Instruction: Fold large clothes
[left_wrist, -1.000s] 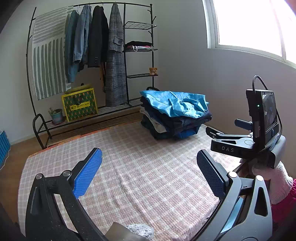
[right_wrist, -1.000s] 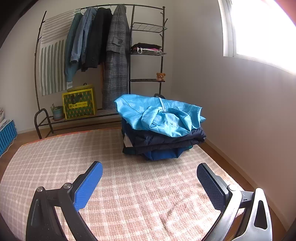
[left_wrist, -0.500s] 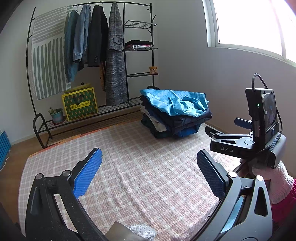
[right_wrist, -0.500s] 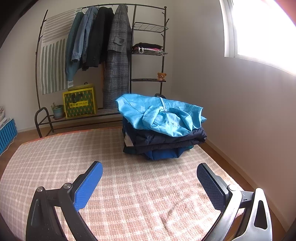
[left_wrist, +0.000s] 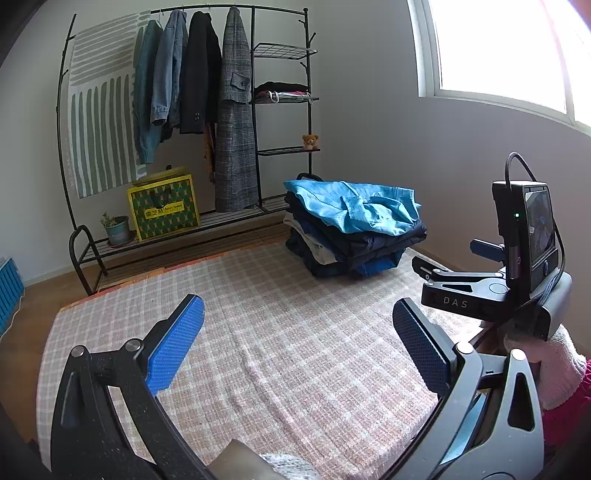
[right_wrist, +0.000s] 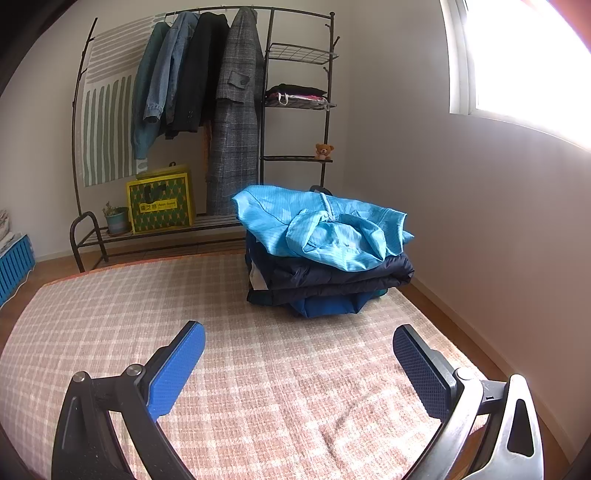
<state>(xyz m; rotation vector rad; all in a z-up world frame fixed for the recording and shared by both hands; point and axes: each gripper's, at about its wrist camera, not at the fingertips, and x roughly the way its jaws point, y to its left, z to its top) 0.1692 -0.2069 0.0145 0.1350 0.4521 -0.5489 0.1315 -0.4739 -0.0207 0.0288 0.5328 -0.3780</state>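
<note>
Checked bedding (right_wrist: 258, 369) is spreading wide and flat across the foreground, and over at ten o'clock the clothes rack (left_wrist: 207, 110) is standing against the wall with coats hanging and a yellow box (left_wrist: 162, 208) sitting on its low shelf. Moving right, the left gripper (left_wrist: 295, 339) is hovering over the bedding with its blue pads (left_wrist: 177, 343) spread wide, gripping nothing. Further along, at one o'clock, the pile of clothes (right_wrist: 325, 254) is sitting near the far corner of the bedding, a light blue garment (right_wrist: 321, 229) lying loosely on top with its collar bunched up, darker folded layers stacked beneath it. Rightmost, the right gripper (right_wrist: 299, 365) is pointing straight at that pile, jaws gaping and empty too, while a gloved hand (left_wrist: 550, 365) is steadying it at four o'clock in the left view. This could be a pile waiting to be folded or one just finished; the rumpled top piece is leaving that open. If that garment is being handled, I'd say each gripper should be pinching one shoulder seam, well apart, lifting evenly and laying it flat on the open bedding so the fabric is not dragging the stack over.
</note>
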